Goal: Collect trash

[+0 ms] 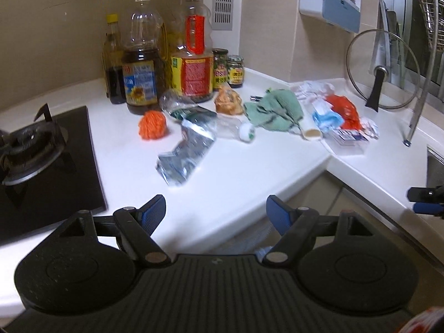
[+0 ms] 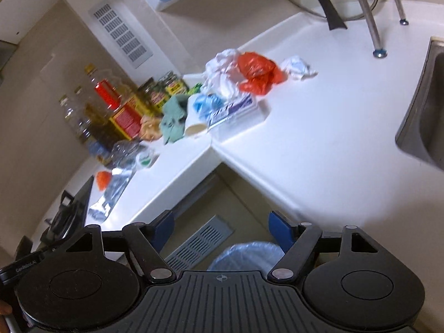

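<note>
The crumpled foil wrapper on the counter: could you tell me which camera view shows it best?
The left wrist view: the foil wrapper lies central and fairly large. In the right wrist view it is small, blurred and near the left edge.

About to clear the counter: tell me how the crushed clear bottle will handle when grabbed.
The bottle looks crumpled and empty, so probably light and springy under the claw. Its clear plastic may be slippery. Lying on its side, it could roll if nudged.

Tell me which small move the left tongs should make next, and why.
Probably reach forward and down to the crumpled silver foil pouch. The left tongs are open and hold nothing, hovering over the counter's front edge, and the pouch is the nearest piece of trash to them, lying apart from the other litter.
</note>
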`<move>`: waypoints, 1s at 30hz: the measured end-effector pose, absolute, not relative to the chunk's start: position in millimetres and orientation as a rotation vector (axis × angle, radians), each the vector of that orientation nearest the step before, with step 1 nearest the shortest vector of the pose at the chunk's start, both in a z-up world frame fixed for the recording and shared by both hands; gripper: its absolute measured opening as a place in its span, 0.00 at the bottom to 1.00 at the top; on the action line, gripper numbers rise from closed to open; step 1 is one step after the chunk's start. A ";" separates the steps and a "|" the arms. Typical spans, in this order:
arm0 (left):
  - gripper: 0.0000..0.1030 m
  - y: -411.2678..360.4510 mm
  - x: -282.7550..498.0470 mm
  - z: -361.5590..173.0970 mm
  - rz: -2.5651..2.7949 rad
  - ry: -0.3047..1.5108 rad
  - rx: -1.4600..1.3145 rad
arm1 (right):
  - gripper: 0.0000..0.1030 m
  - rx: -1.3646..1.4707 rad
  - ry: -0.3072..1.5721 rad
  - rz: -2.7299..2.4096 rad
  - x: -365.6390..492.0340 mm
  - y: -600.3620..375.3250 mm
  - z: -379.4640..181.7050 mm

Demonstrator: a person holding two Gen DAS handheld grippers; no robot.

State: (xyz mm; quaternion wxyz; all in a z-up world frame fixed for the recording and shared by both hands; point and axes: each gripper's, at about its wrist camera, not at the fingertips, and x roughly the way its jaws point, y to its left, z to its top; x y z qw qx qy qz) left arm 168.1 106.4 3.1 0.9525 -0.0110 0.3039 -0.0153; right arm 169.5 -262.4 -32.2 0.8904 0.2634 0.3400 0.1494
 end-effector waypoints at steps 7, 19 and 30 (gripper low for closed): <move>0.75 122.1 220.5 -1.6 -0.045 0.621 0.029 | 0.73 0.490 0.692 0.257 196.1 -259.0 -29.5; 0.74 137.8 309.0 -28.2 -0.100 0.713 0.133 | 0.74 0.460 0.715 0.200 240.5 -249.8 -38.7; 0.65 145.0 350.2 -42.7 -0.157 0.808 0.130 | 0.74 0.429 0.722 0.163 263.5 -239.4 -41.6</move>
